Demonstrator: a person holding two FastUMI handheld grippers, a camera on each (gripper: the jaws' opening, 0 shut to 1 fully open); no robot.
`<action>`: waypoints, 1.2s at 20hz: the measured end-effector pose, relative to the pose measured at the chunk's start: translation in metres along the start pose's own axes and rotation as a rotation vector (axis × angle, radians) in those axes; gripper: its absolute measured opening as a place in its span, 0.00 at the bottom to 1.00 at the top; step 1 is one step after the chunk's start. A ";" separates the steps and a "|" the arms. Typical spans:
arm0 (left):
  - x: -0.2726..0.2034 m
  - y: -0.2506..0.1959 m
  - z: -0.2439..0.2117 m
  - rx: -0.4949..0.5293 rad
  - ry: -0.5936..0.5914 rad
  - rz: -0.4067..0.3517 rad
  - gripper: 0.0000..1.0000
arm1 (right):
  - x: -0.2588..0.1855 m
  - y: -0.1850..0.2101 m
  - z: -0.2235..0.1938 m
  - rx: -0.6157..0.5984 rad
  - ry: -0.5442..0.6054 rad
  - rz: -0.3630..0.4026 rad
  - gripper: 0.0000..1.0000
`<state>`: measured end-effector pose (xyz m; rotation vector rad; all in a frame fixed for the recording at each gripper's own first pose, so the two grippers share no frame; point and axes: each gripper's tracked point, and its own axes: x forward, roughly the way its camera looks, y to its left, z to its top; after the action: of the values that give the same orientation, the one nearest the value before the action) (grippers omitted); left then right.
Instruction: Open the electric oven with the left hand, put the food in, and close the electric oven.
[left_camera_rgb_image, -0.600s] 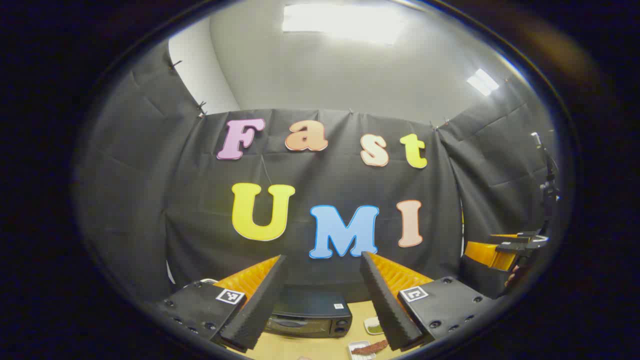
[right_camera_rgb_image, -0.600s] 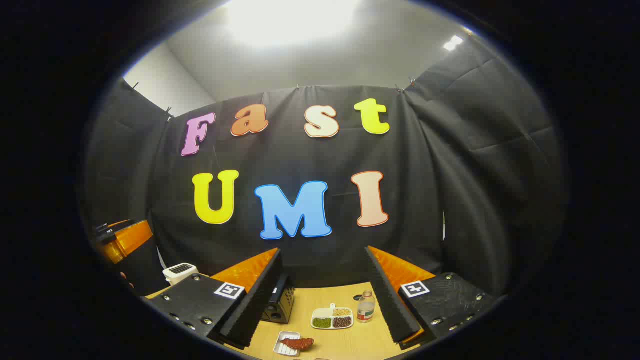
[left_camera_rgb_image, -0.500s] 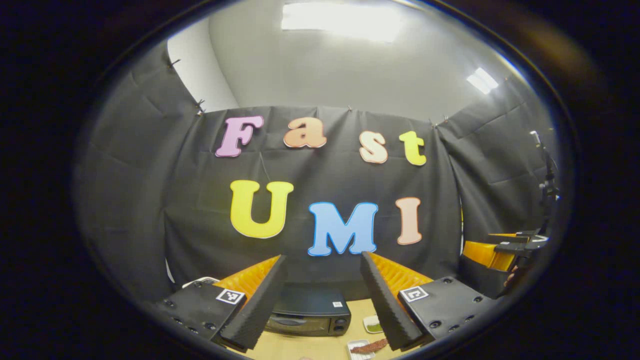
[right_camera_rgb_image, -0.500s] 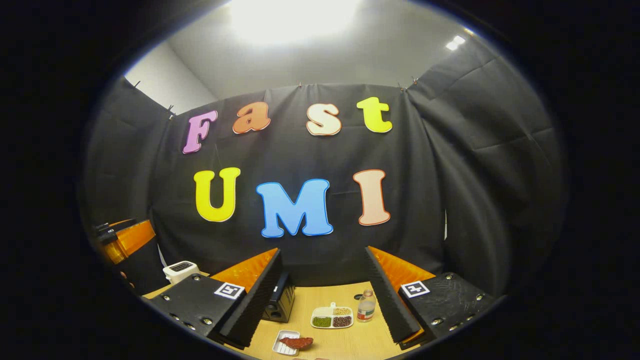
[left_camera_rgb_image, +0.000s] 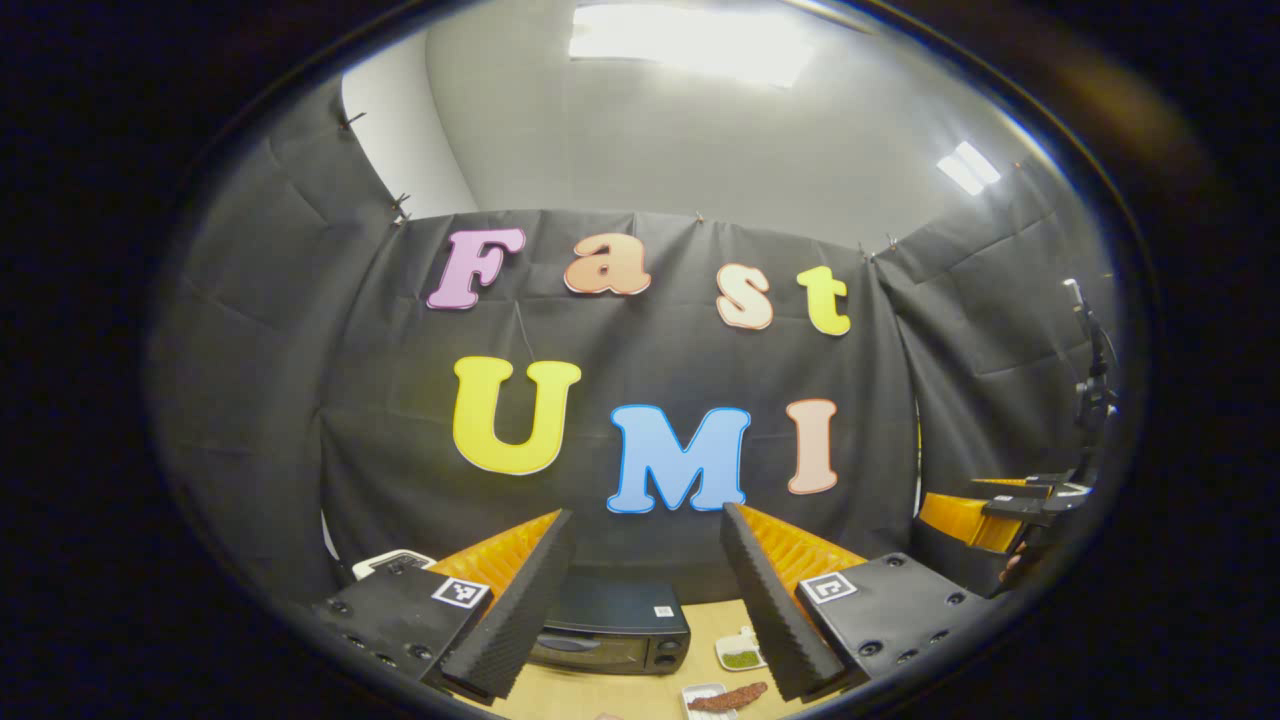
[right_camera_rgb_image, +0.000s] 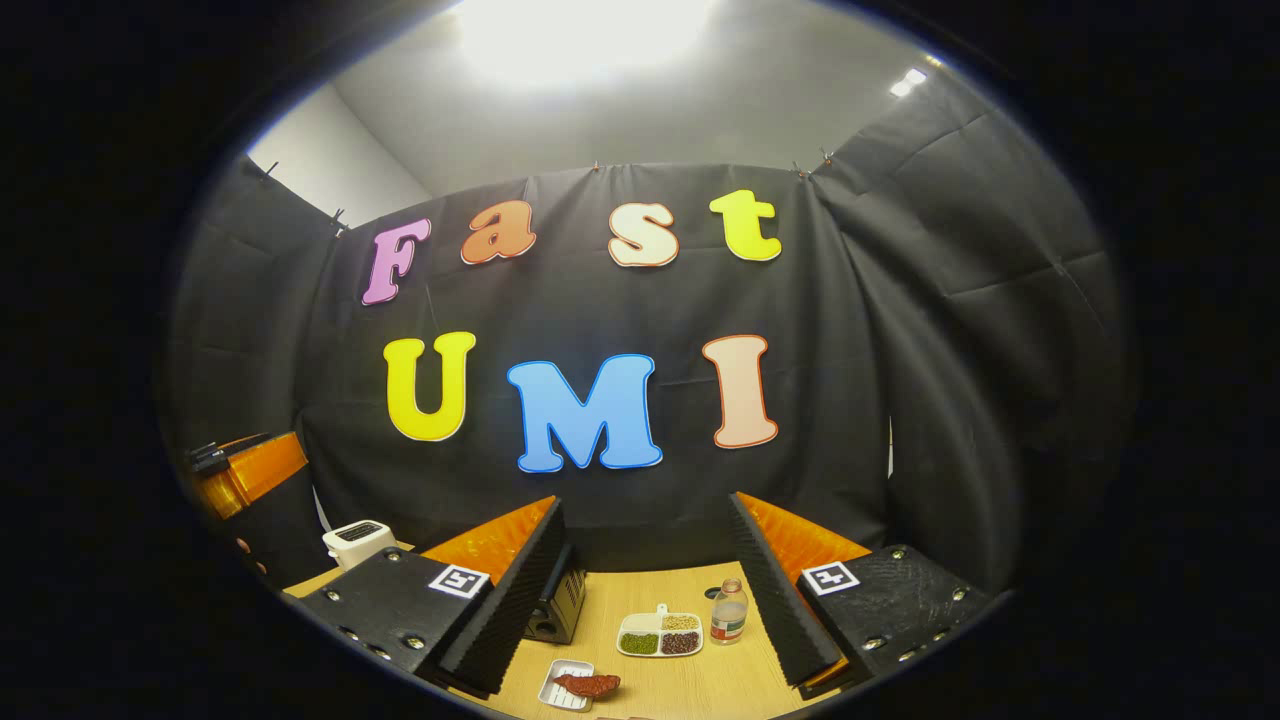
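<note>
One oven (left_camera_rgb_image: 612, 630), one bottle (right_camera_rgb_image: 729, 613), two trays (right_camera_rgb_image: 660, 635).

Both cams ride high, well back from the table (right_camera_rgb_image: 690, 690), tilted up at the back cloth wall (left_camera_rgb_image: 640, 340) and ceiling. Left gripper view sits left, facing the oven (left_camera_rgb_image: 612, 637) front-on; right gripper view sits right, catching the oven (right_camera_rgb_image: 556, 607) end-on. Shared: oven, meat tray (right_camera_rgb_image: 566, 687), sectioned dish (right_camera_rgb_image: 660, 637), wall.
</note>
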<state>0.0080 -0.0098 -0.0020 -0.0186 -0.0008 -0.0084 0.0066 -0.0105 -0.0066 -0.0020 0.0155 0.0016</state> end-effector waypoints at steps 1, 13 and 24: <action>-0.001 0.000 -0.001 0.008 0.002 -0.001 0.99 | 0.000 0.000 -0.001 0.000 0.004 0.002 0.98; 0.007 0.010 -0.062 0.044 0.107 0.044 0.99 | 0.016 0.003 -0.039 0.027 0.069 0.076 0.98; 0.067 0.057 -0.185 0.053 0.300 0.055 0.97 | 0.034 0.027 -0.075 0.038 0.139 0.076 0.98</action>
<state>0.0755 0.0433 -0.1877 0.0358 0.2994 0.0441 0.0390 0.0162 -0.0825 0.0367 0.1542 0.0775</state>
